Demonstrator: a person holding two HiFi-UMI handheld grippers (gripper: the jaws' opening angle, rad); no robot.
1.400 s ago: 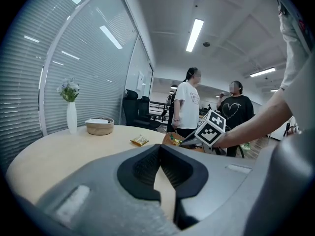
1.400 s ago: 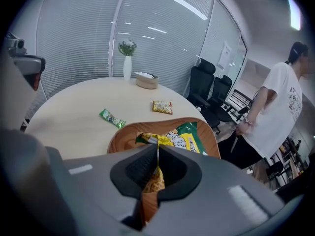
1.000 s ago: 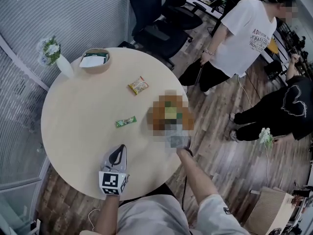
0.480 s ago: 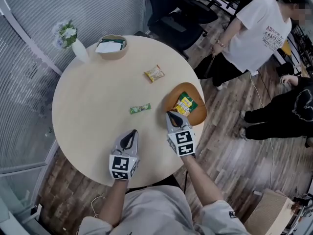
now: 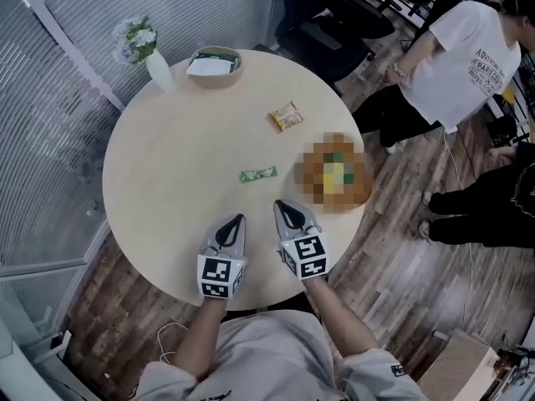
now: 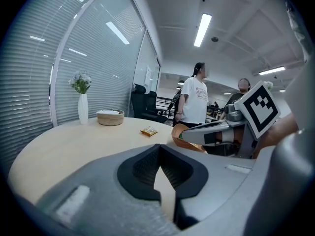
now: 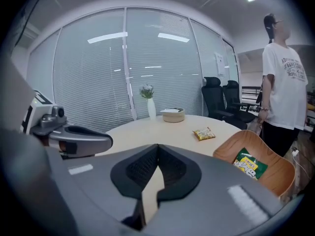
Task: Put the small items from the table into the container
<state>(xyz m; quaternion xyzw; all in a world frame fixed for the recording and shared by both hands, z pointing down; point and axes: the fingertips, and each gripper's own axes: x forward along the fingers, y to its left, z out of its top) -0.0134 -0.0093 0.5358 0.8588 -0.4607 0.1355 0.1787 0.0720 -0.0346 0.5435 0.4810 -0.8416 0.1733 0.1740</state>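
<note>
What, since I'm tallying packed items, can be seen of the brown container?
The container is a shallow, bowl-like dish of smooth brown material that looks like wood, with a rounded, curving rim. It sits upright on the pale round table, near the table's edge on the right. One green and yellow packet lies inside against its sloping wall. Nothing else is seen touching it. In the head view a mosaic patch covers it.
</note>
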